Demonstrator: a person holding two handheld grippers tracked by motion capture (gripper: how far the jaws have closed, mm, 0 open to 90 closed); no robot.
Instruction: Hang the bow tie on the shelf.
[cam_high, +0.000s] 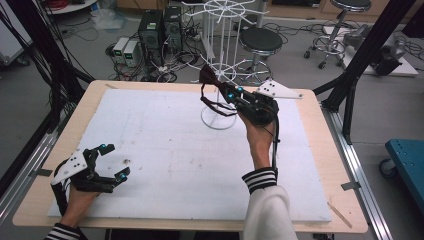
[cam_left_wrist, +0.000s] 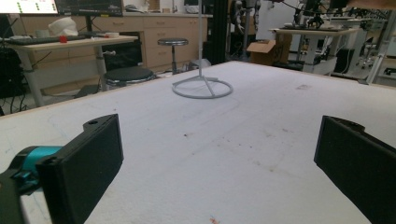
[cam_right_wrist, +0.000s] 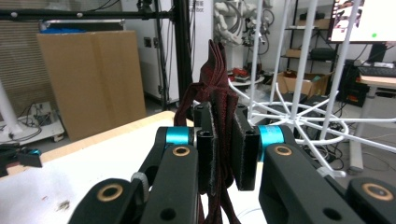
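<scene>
Black grippers with teal joints, brass screws; white sleeve (cam_high: 267, 212), striped black-and-white cuffs

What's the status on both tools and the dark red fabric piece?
Right tool shut on dark red fabric piece, raised beside white wire rack. Left tool open, empty, low over the mat. Nothing blocking.

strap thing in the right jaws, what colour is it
Dark red, nearly maroon strap; the right gripper view shows it best.

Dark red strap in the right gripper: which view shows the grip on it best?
The right gripper view: the dark red strap sits pinched between the right gripper jaws, folded end sticking up. The high view shows the strap smaller, its loops hanging beside the white wire rack.
</scene>
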